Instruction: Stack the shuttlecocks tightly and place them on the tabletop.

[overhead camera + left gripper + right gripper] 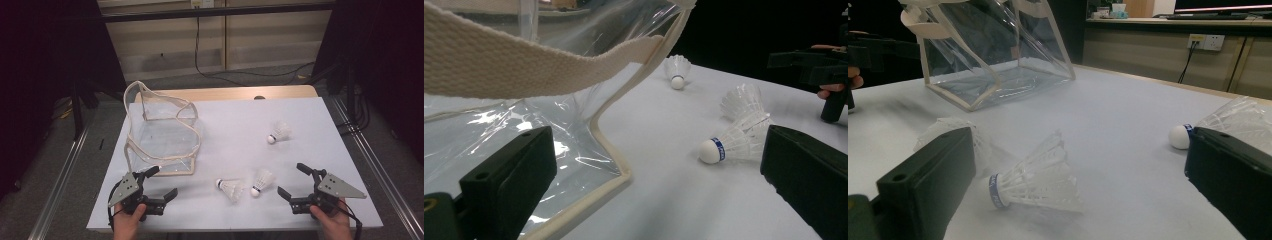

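High view: a white desk point(300, 115) carries a clear plastic bag point(162, 137) with cream webbing trim and handles, standing open on the left half, and three white shuttlecocks. The far shuttlecock point(278, 133) lies on its side toward the right, well apart from the bag. The other two lie close together near the front edge: the left shuttlecock point(230, 188) with its cork pointing toward the bag, and the middle shuttlecock point(261, 181) just beside it, cork toward the front.

The left gripper point(160, 182) sits at the front left, just below the bag's near corner, its fingers released and spread wide with nothing between them. The right gripper point(293, 179) sits at the front right, near the middle shuttlecock but apart from it, its fingers likewise released and empty. A hand holds each gripper from the bottom edge.

In the left gripper view, the bag's webbing handle point(524, 62) crosses the top and the bag's trimmed corner lies just ahead of the left finger; a shuttlecock with a blue band point(736, 142) lies just short of the right finger, not touching it.

In the right gripper view, one shuttlecock point(1035, 177) lies between the spread fingers, untouched, and another rests partly behind the left finger.
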